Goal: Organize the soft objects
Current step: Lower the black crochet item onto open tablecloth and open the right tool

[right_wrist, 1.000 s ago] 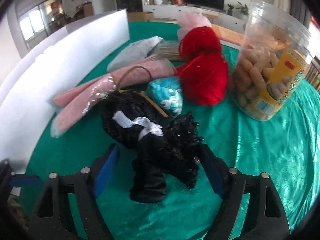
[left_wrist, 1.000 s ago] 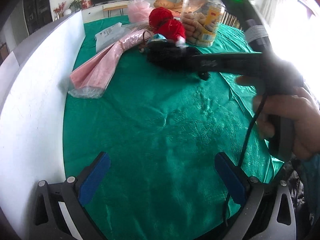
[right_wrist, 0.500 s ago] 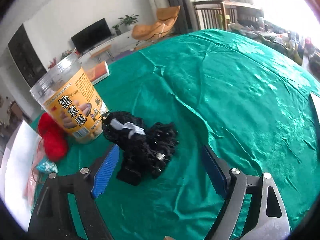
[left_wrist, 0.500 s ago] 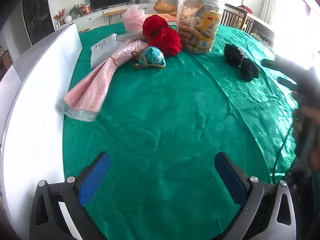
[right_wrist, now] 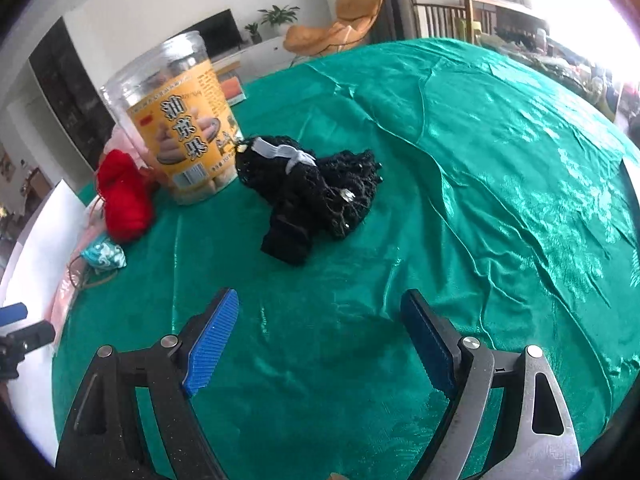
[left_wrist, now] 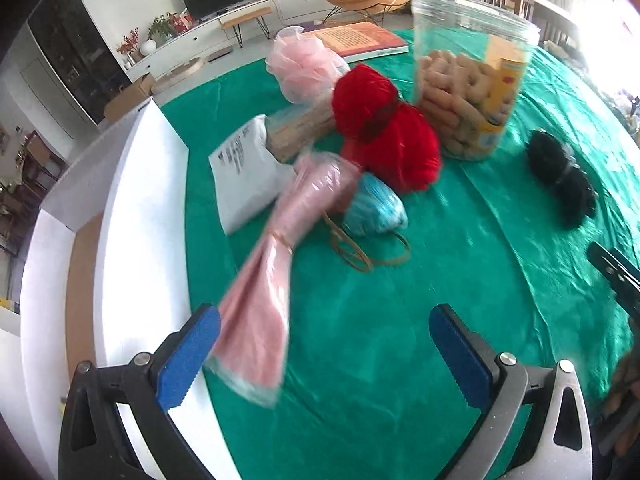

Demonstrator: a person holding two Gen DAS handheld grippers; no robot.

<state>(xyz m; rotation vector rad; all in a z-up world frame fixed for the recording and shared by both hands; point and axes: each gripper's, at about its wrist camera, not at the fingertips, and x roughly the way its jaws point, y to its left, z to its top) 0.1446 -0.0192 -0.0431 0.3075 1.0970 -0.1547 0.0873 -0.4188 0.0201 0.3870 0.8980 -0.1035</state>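
Note:
A black mesh bundle [right_wrist: 316,192] with a white ribbon lies on the green cloth beside the snack jar; it also shows in the left wrist view [left_wrist: 560,178]. My right gripper [right_wrist: 320,344] is open and empty, a short way in front of it. My left gripper [left_wrist: 324,356] is open and empty, its left finger by the end of a pink wrapped bundle [left_wrist: 280,256]. Red yarn [left_wrist: 388,132], a teal pouch [left_wrist: 376,208] with a brown cord, a pink mesh puff [left_wrist: 304,66] and a white packet [left_wrist: 244,168] lie beyond.
A clear snack jar [left_wrist: 468,80] stands at the back, also in the right wrist view [right_wrist: 180,120]. A white box [left_wrist: 136,208] borders the table's left side. A book [left_wrist: 356,40] lies at the far edge. The green cloth [right_wrist: 500,168] stretches right.
My right gripper has let go of the black bundle beside the jar and drawn back from it. My left gripper has moved forward toward the pink bundle and the pile.

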